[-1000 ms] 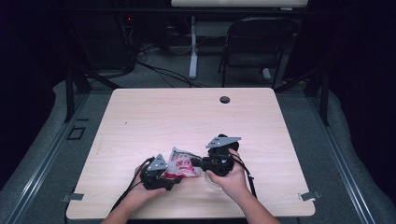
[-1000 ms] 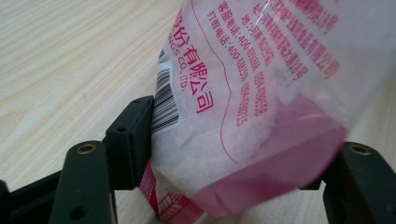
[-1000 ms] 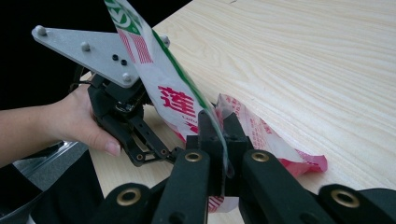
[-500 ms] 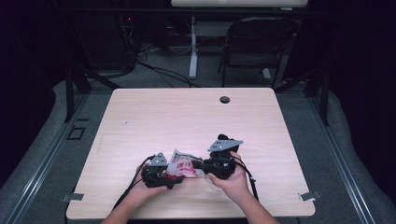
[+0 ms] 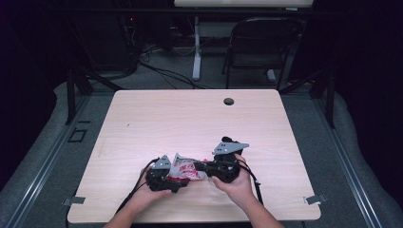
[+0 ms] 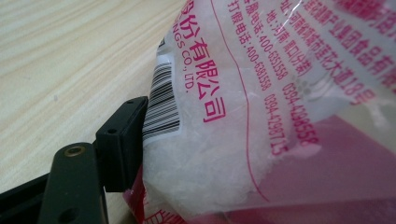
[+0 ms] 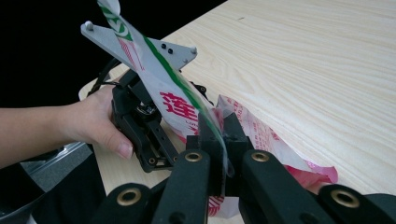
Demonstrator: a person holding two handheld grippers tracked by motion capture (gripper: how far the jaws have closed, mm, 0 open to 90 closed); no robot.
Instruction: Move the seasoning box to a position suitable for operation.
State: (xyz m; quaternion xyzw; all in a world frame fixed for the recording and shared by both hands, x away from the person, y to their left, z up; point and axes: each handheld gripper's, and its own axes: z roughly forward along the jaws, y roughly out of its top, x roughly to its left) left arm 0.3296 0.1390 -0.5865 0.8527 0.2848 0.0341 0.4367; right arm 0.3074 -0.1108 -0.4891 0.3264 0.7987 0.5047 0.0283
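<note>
High view puts both hands at the near edge of the pale wood-grain table (image 5: 142, 123), with a crinkled clear plastic bag printed in red and pink (image 5: 184, 170) stretched between the two tools. The left gripper (image 5: 177, 183), black with a grey three-cornered plate on top, sits just left of the bag; the right gripper (image 5: 202, 167), also black with a grey plate, meets the bag from the right.

Left gripper view, close up, has one black jaw pressed against the bag (image 6: 261, 116) beside a black barcode; the other jaw is hidden behind the plastic, so whether this tool is clamped on the bag cannot be told. Readable there in pink are "CO., LTD.", Chinese characters, and the numbers "400-6351558" and "0394-4298715". White grainy contents show through the clear film, with solid pink print lower down.

Right gripper view has the right gripper (image 7: 223, 140) with its two jaws closed together on a thin upright edge of the bag (image 7: 163, 88), which carries a green stripe and red characters. Behind it a hand (image 7: 93, 121) holds the left gripper.

Farther off, near the table's far edge, is a small dark round hole (image 5: 228, 101).
</note>
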